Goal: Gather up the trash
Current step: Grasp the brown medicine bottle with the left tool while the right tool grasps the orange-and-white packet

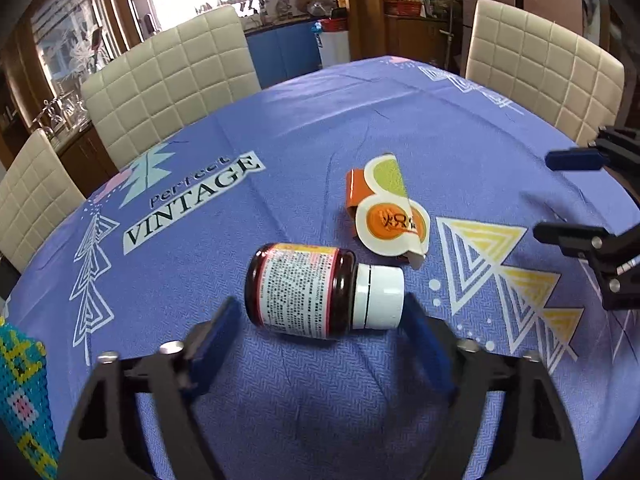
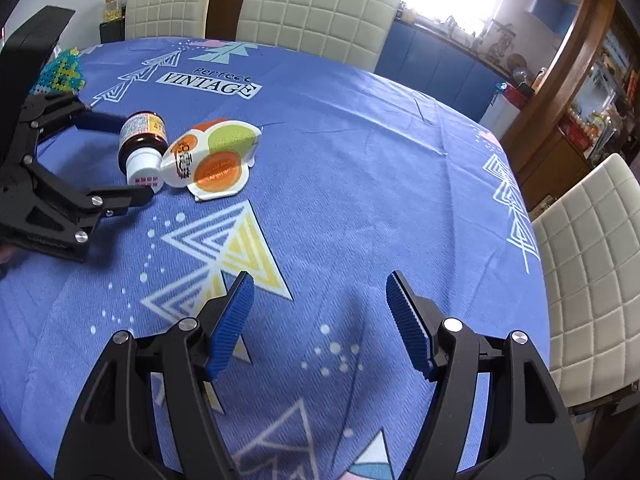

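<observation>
left gripper: matte black angular frame with triangular cut-outs; round silver screw heads at the joints; blue ribbed pads on the finger insides
right gripper: same black linkage; silver screws; blue pads with fine ridges, edged in black

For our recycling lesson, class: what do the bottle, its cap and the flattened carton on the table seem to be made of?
Bottle: dark brown and glossy, so glass or hard plastic, the look leaves it open; a printed paper-like label wraps it.
Cap: smooth white, opaque, probably plastic.
Carton: thin printed card with a shiny coating, judging by its creases and curled edge.
</observation>
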